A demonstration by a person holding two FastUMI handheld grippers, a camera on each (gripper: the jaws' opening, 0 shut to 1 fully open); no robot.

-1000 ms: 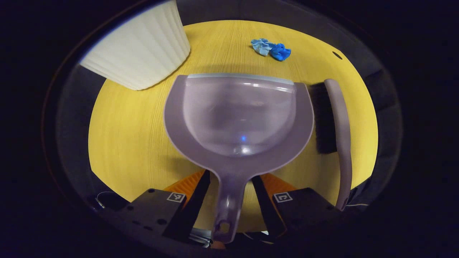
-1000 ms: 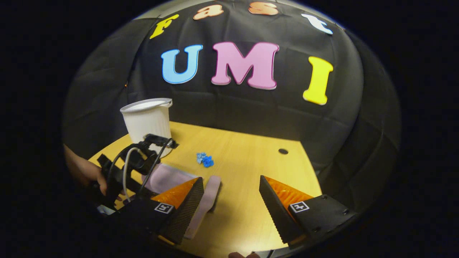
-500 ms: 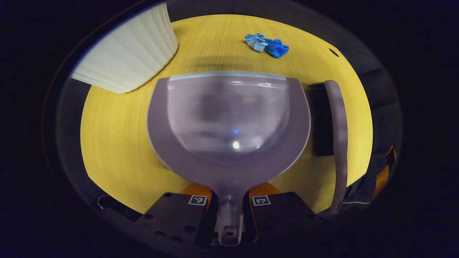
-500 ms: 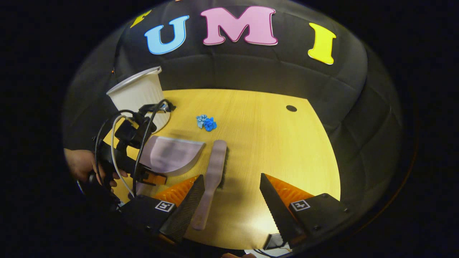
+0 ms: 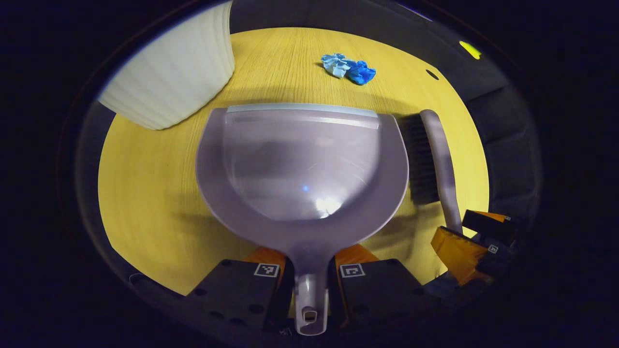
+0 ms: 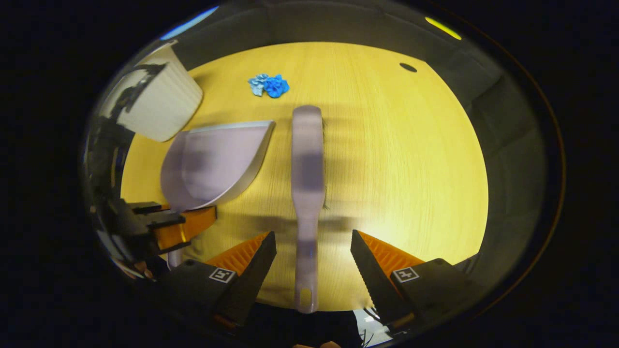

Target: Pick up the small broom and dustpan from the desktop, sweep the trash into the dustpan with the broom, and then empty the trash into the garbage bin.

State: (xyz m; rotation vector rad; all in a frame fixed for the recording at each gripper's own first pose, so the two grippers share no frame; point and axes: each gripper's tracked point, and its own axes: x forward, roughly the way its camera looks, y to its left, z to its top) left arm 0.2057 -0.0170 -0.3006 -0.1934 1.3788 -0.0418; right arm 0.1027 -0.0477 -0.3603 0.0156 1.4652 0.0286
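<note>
Left gripper [image 5: 309, 270] fingers clamp the dustpan [image 5: 302, 166] handle; right gripper [image 6: 313, 251] fingers straddle, spread, the broom [image 6: 307, 193] handle pointing back.

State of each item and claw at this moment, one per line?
dustpan: empty, handle clamped in left claw.
broom: flat on the desk, handle between the open fingers of right claw, not gripped.
trash: crumpled, unswept on the desk.
garbage bin: standing beside the dustpan.

Yellow wood-grain desktop [image 6: 396, 159] w/ round cable hole [image 6: 408, 67] near far edge; dark quilted cloth wall [image 6: 508, 159] behind & at right; bright glare on desktop's near edge.
</note>
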